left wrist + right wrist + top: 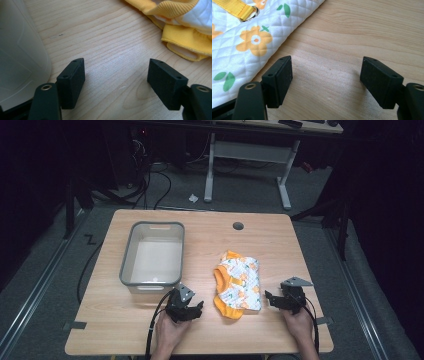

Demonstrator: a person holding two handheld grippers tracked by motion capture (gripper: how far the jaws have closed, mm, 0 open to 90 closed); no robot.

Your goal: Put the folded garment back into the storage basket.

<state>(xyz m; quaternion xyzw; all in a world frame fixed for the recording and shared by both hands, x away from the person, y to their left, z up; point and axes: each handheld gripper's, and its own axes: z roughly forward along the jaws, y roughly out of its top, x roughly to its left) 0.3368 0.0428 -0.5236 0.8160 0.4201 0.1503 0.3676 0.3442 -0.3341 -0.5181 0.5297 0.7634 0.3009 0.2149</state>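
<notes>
Both wide open, empty: left hand-held gripper (189,309) and right hand-held gripper (278,301) flank the garment (239,283) lower centre; wooden bench (210,232), grey bin (153,253).

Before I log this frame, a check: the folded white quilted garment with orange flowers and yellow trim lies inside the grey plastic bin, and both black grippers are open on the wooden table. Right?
Not quite. The folded white quilted garment lies on the wooden table, to the right of the grey plastic bin, as the high view shows. The left gripper and right gripper are indeed open, holding nothing.
</notes>
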